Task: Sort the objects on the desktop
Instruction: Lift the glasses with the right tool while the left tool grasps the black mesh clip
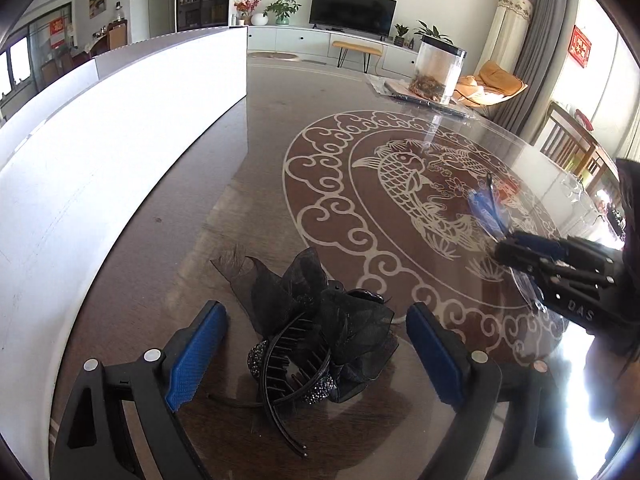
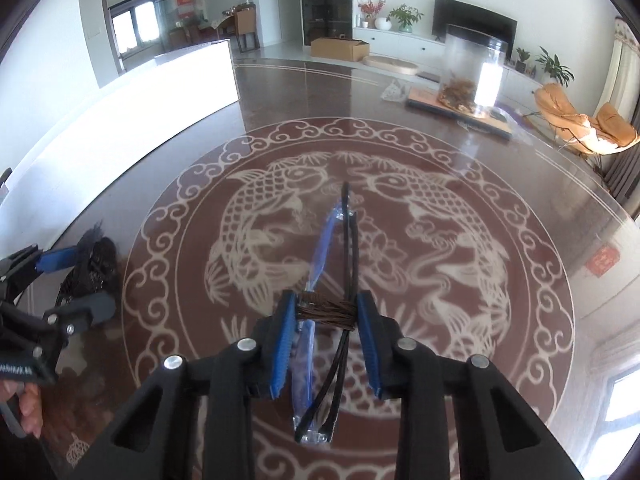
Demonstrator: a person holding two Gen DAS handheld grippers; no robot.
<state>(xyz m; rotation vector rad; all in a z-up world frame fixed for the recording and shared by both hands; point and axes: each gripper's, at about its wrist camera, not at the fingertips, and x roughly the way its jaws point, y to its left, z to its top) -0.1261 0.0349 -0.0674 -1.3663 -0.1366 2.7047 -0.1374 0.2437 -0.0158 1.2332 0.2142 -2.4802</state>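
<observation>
The left gripper (image 1: 316, 354) is hovering low over the counter (image 1: 264, 184) with its jaws spread wide, its blue pads (image 1: 196, 354) standing on either side of a black hair clip (image 1: 316, 320) without touching it. The hair clip, dressed with a black organza bow and studded ends, is lying on the dark glossy surface just outside the white cloud-scroll ring of the fish medallion (image 1: 404, 200), on the side nearer the white box (image 1: 100, 152).

The right gripper (image 2: 326, 336) is hanging above the middle of the fish medallion (image 2: 280, 208), and its jaws are narrowed onto a bundle: a pair of black-framed glasses (image 2: 350, 252) with folded temples, a blue and clear pen-like piece (image 2: 322, 248), and a band of dark brown strands (image 2: 326, 310) wrapped across them right between the pads. The bundle is reaching forward past the fingertips toward the two fish heads and back under the gripper body. In the left wrist view the same gripper is showing at the right edge of the medallion, with the blue piece sticking out ahead of it; whether the bundle is resting on the counter or lifted clear I cannot tell.

Beyond the far rim of the medallion, a clear cylindrical jar (image 2: 472, 68) with brown contents at the bottom is standing on a flat board (image 2: 460, 114).
</observation>
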